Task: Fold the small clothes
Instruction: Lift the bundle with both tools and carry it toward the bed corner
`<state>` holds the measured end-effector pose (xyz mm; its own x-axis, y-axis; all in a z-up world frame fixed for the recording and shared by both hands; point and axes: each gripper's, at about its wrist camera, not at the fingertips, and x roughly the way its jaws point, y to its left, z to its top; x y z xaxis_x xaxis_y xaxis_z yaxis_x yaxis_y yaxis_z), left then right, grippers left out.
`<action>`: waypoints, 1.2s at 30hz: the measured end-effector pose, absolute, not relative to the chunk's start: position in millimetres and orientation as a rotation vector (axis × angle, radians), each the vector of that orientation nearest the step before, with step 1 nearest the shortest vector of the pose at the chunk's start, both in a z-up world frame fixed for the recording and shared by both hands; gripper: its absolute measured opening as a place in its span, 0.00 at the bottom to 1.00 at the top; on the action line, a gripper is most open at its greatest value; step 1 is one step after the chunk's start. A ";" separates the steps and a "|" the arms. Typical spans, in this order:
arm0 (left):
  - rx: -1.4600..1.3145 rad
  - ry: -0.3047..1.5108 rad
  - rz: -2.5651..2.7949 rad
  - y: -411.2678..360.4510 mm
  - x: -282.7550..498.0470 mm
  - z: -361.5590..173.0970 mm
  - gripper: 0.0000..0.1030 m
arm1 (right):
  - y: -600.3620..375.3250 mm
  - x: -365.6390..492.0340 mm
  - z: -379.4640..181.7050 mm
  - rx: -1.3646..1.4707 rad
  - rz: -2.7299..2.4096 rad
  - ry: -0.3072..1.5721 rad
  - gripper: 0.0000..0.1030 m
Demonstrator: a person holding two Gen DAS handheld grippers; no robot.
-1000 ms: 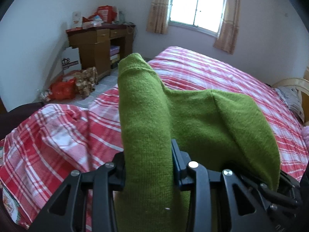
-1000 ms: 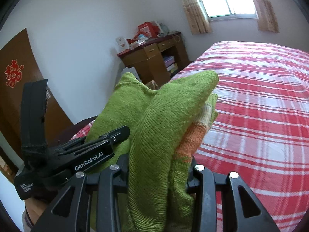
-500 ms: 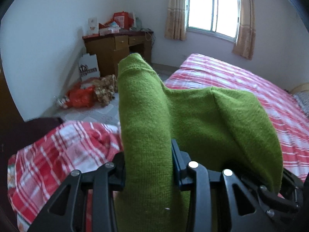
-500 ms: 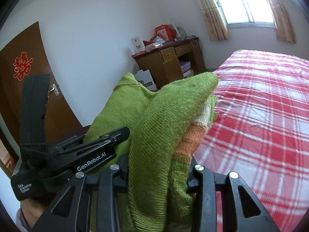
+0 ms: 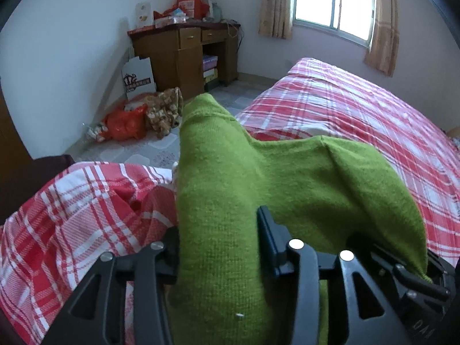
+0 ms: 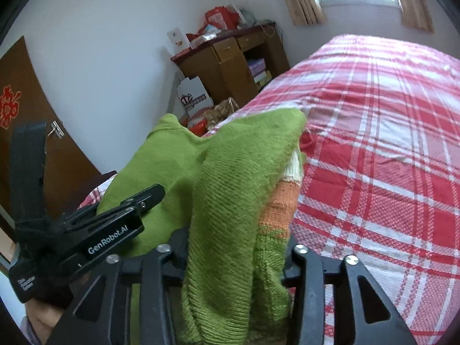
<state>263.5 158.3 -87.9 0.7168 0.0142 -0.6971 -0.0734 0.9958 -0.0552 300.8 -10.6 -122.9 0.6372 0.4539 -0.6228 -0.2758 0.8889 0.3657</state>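
Where ribbed knit bunches — green sweater (image 6: 230, 189), plaid bedspread (image 6: 388, 155).

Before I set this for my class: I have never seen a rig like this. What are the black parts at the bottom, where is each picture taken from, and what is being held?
No robot here: a person carries a two-finger gripper in each hand, each with a wide-angle camera looking along its fingers. One picture looks out from the left gripper, the other from the right gripper, which also sees the left one beside it. The black parts are the fingers. Both have a green knitted garment between their jaws, which have just been opening; it has an orange and white band. Below lies a bed with a red and white checked cover. Behind stands a wooden desk by a curtained window.
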 end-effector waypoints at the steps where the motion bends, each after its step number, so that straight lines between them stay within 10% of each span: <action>1: -0.090 0.770 0.046 159.9 263.0 -88.1 0.48 | -13.9 301.8 -123.1 0.256 0.430 0.787 0.49; 10: -0.104 0.766 0.117 167.8 259.0 -89.5 0.69 | -34.4 249.2 -69.6 0.183 0.301 0.578 0.50; 13: -0.110 0.774 0.130 169.1 253.0 -83.5 0.70 | -7.1 249.5 -59.8 0.024 0.319 0.583 0.19; 36: -0.125 0.800 0.198 174.3 230.8 -84.2 0.98 | 25.4 273.1 -99.7 -0.076 0.339 0.702 0.17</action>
<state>230.8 174.3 -84.2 0.6795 0.1288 -0.7223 -0.2233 0.9741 -0.0364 273.1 25.4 -99.7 0.7113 0.2802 -0.6446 -0.3310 0.9426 0.0446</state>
